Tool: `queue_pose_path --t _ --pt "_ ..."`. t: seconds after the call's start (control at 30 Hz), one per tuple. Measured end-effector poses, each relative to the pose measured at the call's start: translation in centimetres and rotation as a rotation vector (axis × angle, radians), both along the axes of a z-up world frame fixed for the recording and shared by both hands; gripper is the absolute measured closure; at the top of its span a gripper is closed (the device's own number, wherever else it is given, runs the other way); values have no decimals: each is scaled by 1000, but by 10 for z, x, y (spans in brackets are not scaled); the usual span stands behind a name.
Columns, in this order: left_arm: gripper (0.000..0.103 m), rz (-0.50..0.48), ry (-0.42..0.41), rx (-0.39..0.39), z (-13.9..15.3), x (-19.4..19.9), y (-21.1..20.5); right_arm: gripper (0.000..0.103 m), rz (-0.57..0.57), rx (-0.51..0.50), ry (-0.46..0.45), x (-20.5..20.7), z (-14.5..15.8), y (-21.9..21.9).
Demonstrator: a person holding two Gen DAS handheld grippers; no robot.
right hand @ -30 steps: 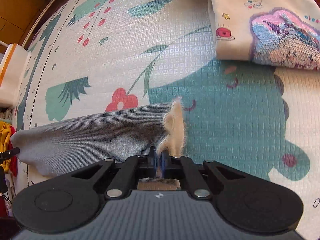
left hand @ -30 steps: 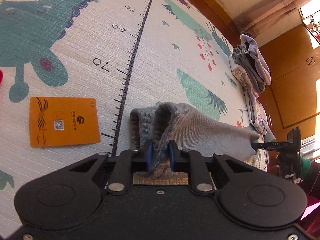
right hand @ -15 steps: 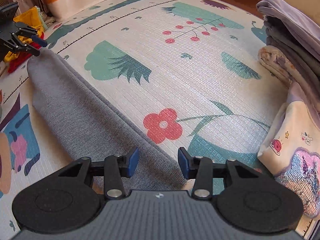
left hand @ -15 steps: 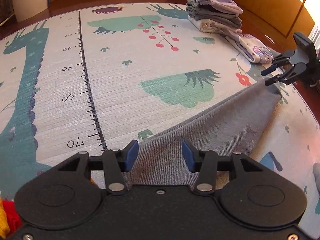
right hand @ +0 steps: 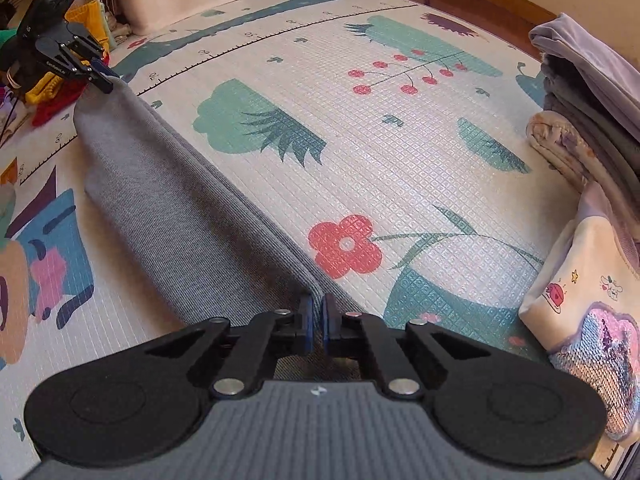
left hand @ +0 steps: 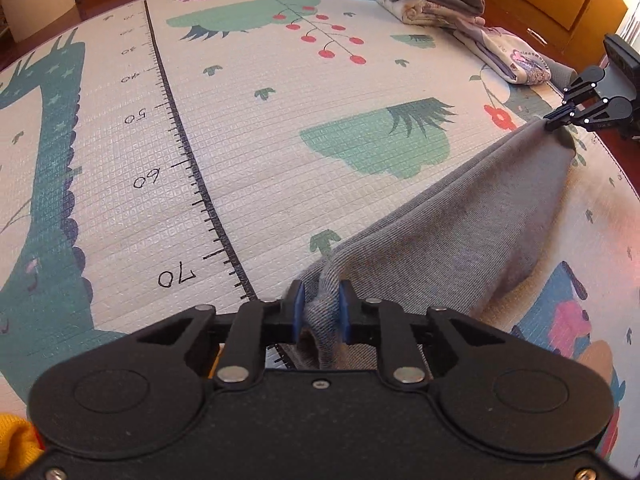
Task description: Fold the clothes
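Grey garment (left hand: 460,216) beside mat (left hand: 280,152) ruler's "70" (left hand: 176,278).

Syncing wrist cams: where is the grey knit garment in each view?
Left wrist: grey knit garment runs from the left tongs at bottom centre up to the right edge.
Right wrist: it runs from bottom centre to upper left.
Shared landmark: red flower print on the mat.

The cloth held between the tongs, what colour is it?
Plain grey cloth, clearest in the right wrist view.
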State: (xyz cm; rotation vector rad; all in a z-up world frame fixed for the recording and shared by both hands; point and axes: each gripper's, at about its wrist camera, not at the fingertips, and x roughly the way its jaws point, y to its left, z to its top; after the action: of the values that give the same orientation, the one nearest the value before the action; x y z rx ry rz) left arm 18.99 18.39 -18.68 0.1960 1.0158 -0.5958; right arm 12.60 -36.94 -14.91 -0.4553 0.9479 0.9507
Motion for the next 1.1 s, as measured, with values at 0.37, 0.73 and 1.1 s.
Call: queue_pose_path --t 0.37,0.73,1.1 --pt "89 51 -9 -3 -13 14 -5 97 -68 -34 94 35 -18 3" --pt "60 93 -61 108 -31 6 -9 68 -92 -116 48 37 -23 15" --pt "63 37 -219 -193 -14 -65 -83 74 153 141 -16 -48 1 113"
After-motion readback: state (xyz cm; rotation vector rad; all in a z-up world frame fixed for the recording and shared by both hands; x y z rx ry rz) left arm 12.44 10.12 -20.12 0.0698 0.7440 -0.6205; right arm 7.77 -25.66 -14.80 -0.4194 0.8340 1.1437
